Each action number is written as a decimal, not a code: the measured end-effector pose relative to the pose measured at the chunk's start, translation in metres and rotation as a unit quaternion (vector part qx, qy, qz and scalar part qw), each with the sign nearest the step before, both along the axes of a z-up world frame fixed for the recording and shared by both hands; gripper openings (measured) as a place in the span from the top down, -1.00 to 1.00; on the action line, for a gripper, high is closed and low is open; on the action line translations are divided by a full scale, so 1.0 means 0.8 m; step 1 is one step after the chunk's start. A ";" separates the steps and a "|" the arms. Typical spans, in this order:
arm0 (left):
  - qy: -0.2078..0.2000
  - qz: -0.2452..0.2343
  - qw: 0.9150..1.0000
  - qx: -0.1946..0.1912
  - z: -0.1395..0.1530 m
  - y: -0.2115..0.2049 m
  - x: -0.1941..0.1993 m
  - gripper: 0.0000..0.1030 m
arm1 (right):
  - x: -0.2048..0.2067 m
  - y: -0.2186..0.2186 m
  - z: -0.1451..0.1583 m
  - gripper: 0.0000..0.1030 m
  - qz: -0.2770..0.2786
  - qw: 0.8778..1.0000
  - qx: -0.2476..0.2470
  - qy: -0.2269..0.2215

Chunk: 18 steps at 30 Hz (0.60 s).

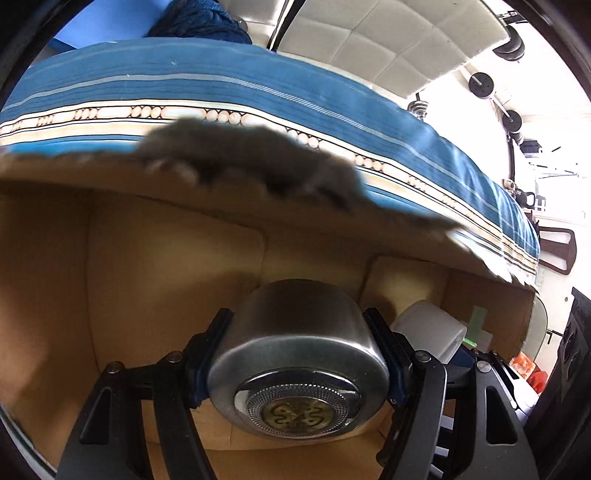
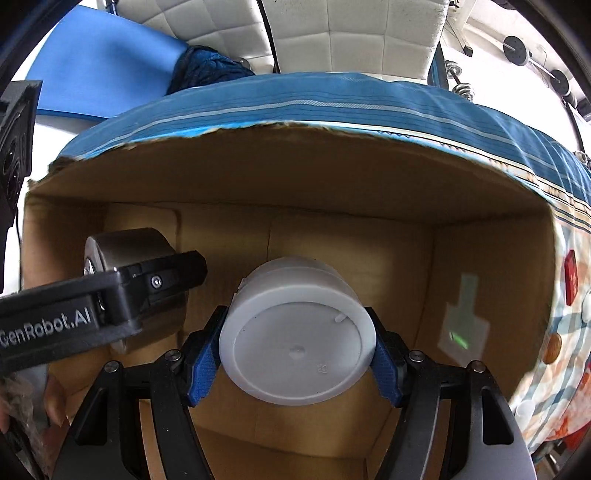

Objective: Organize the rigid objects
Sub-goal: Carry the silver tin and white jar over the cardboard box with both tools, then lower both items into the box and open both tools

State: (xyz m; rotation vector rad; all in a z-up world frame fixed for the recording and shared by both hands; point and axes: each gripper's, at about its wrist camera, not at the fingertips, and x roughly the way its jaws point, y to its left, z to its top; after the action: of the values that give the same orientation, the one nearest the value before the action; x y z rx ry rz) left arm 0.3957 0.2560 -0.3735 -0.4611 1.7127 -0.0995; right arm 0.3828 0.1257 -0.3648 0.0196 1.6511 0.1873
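My left gripper (image 1: 299, 347) is shut on a steel cup (image 1: 295, 354), its embossed base facing the camera, held inside an open cardboard box (image 1: 147, 258). My right gripper (image 2: 297, 343) is shut on a white plastic cup (image 2: 295, 332), base toward the camera, inside the same box (image 2: 332, 206). In the right wrist view the left gripper (image 2: 155, 282) and steel cup (image 2: 122, 247) show at the left. In the left wrist view the white cup (image 1: 428, 328) shows at the right.
The box sits on a bed with a blue striped cover (image 1: 221, 85), which also shows in the right wrist view (image 2: 332, 103). A grey fuzzy patch (image 1: 243, 155) lies on the box's far rim. A white padded headboard (image 2: 332, 33) stands behind. A green label (image 2: 461, 317) is on the box's right wall.
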 end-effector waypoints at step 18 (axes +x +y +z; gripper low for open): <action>-0.005 -0.016 0.999 0.027 0.051 -0.019 0.003 -0.64 | 0.009 -0.017 -0.010 -0.62 -0.020 1.000 -0.004 0.016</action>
State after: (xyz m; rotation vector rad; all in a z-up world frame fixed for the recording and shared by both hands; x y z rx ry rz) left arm 0.3978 0.2411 -0.3323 -0.3926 1.7098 -0.0792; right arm 0.3901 0.1122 -0.3729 0.0496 1.6821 0.1513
